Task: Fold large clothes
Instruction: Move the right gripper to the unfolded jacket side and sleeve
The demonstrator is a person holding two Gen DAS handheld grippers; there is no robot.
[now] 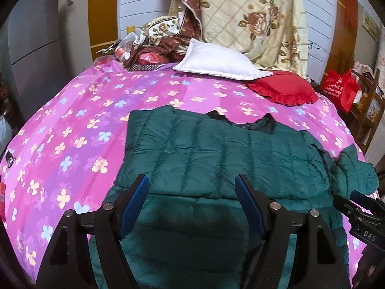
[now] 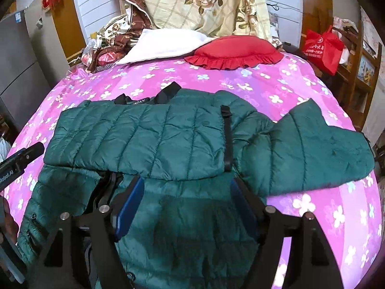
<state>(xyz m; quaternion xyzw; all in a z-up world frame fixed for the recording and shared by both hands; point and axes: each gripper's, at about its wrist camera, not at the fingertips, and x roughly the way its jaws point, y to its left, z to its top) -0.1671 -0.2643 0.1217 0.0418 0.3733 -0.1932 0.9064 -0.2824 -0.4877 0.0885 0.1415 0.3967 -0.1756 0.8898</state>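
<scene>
Beyond the green jacket point(image 2: 144, 139), white pillow point(image 2: 163, 45) and red cushion point(image 2: 235, 50) lie clear.

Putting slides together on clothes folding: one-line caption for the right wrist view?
Open right gripper above a partly folded green jacket on a pink flowered bedspread.
</scene>
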